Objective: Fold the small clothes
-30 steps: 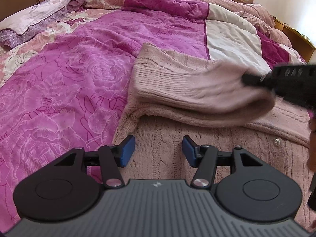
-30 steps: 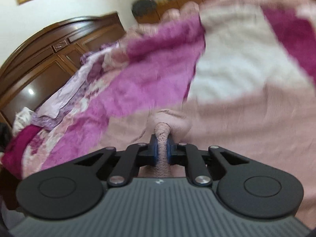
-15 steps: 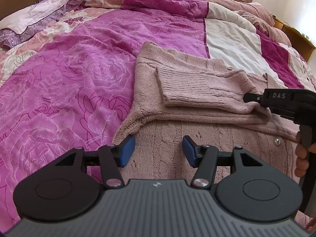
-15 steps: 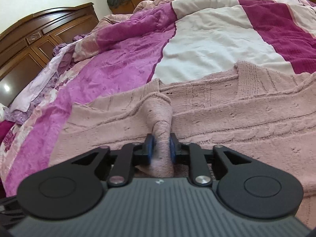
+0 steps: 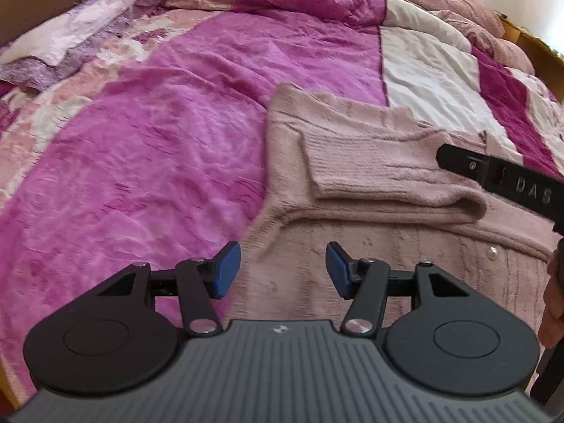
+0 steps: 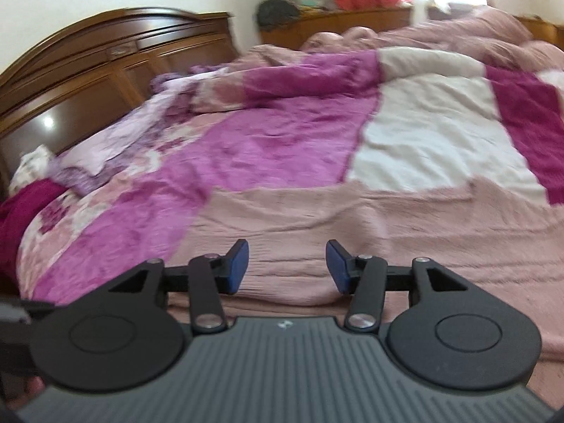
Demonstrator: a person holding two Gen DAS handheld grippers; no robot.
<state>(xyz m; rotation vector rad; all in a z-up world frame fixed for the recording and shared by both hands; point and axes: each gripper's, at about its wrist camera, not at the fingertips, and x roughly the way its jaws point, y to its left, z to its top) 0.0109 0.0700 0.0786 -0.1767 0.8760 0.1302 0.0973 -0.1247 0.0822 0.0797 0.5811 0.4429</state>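
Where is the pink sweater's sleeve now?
In the left wrist view the sleeve lies folded across the pink sweater on the magenta quilt, right of centre, beside the right gripper.

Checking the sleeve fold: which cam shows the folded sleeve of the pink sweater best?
Left wrist. The folded sleeve lies sharp and whole across the pink sweater, ribbed cuff visible, next to the right gripper's finger. The right wrist view is blurred: only sweater knit under the open right gripper, whose jaws have just opened with nothing between them.
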